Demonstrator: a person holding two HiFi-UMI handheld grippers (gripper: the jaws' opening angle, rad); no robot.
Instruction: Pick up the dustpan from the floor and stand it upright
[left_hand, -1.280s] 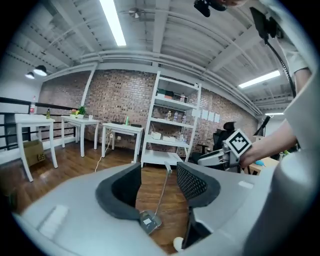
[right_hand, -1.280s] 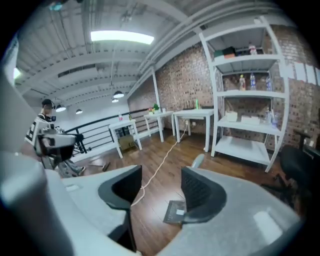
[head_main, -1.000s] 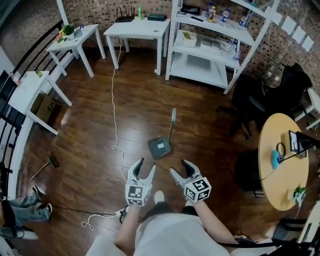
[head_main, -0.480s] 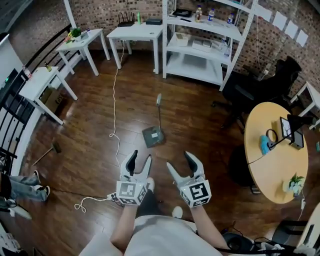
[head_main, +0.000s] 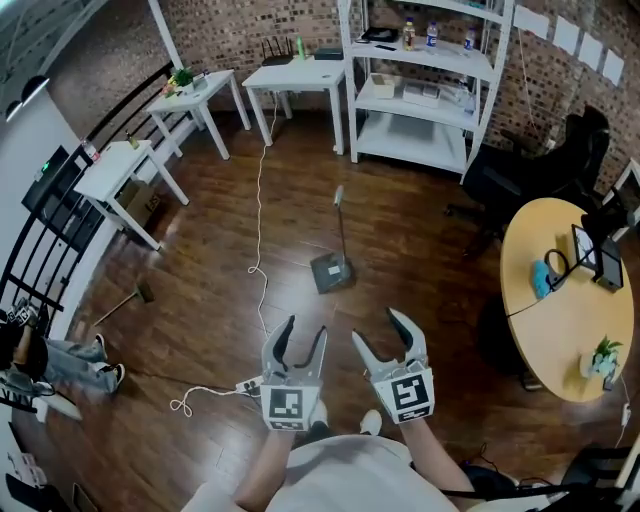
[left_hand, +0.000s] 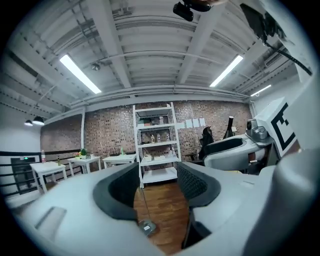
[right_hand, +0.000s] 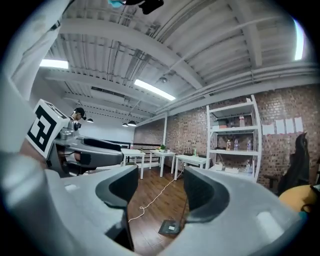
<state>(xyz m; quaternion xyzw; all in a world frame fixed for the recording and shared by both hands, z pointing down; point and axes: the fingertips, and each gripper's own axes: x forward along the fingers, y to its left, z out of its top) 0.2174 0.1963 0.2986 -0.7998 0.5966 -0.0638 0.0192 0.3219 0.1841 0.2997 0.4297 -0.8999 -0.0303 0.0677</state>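
A dark grey, long-handled plastic dustpan (head_main: 333, 272) is standing upright and unsupported on the dark wooden floor (head_main: 420, 240), well apart from the person. The person's left claw (head_main: 303, 330) and right claw (head_main: 378, 328) are hovering level near the body, both gaping wide with nothing between the jaws. To my eye the tall handle is making the pan top-heavy. A heavy footfall, or a tug on the thin white cable (head_main: 262, 200) trailing to its left, could be sending it flat again.

No legible text or labels
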